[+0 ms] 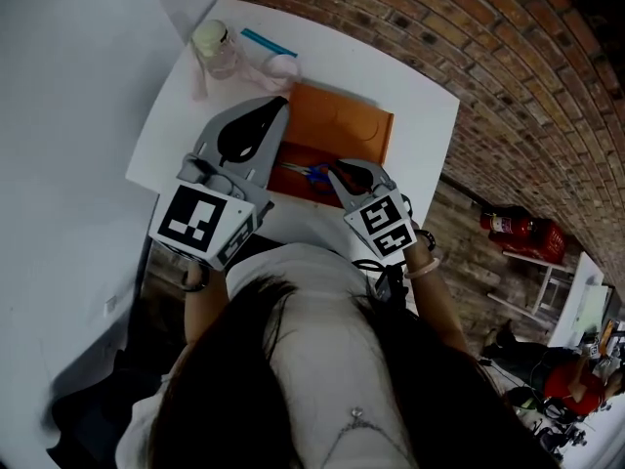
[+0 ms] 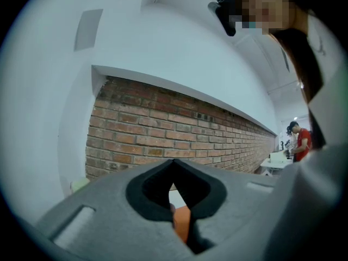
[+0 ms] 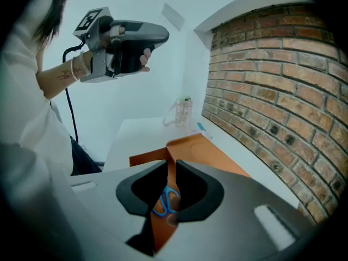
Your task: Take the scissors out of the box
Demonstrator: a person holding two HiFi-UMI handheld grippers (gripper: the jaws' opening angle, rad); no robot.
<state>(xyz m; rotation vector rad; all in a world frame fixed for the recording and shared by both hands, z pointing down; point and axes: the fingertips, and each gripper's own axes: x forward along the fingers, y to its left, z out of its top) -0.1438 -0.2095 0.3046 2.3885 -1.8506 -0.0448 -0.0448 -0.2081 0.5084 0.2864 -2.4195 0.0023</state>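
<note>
An orange box [image 1: 342, 120] lies open on the white table [image 1: 415, 106], and blue-handled scissors [image 1: 311, 174] rest in its tray. My right gripper [image 1: 335, 171] hangs tilted down just over the scissors' near end. In the right gripper view its tips [image 3: 171, 165] stand a narrow slit apart with nothing between them, and the scissors [image 3: 166, 203] show below through the gap. My left gripper [image 1: 281, 106] is held level above the box's left side. Its tips [image 2: 173, 163] meet with nothing gripped, and a bit of the orange box [image 2: 182, 222] shows beneath them.
A lidded clear jar [image 1: 217, 49], a teal strip [image 1: 268, 42] and a pale ring [image 1: 281, 66] sit at the table's far left corner. A brick wall [image 1: 508, 57] runs along the table's far side. A white wall stands to the left. Red gear [image 1: 518, 228] sits off the table's right.
</note>
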